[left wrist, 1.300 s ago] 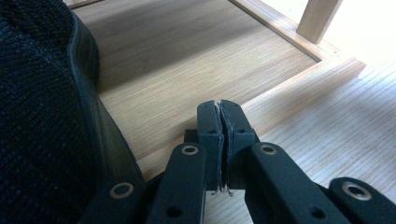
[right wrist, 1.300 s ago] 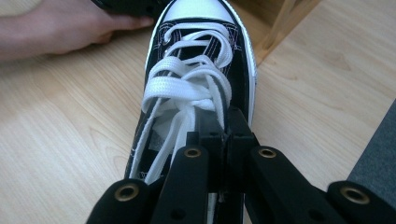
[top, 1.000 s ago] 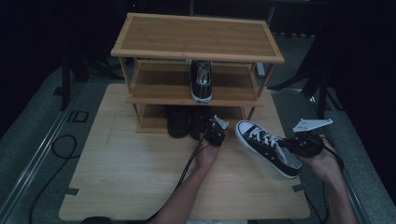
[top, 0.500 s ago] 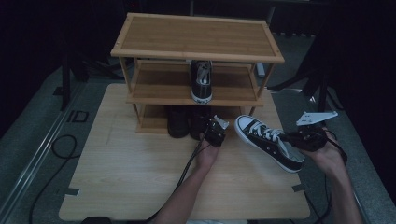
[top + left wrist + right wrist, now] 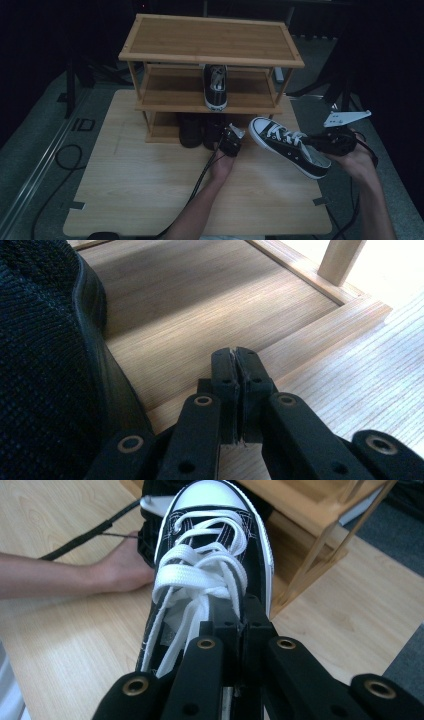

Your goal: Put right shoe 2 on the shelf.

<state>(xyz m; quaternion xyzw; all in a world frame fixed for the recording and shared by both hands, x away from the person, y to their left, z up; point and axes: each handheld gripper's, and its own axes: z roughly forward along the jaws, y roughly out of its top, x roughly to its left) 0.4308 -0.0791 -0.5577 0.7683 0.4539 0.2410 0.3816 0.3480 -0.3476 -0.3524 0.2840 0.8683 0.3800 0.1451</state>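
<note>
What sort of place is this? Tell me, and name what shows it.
Probably a recording studio or lab, not a home: a bamboo shoe rack stands on a wooden table, black stands rise in the dark surround, and cables trail across grey carpet.

The sneaker's (image 5: 210,580) heel is hidden behind the right gripper (image 5: 239,611).

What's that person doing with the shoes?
A person is putting shoes away on a wooden shoe rack. The right tongs are shut on a black-and-white sneaker and hold it off the table, toe pointing at the rack. Its match sits on the middle shelf. The left tongs are shut and empty, resting by the bottom shelf beside a dark shoe.
</note>
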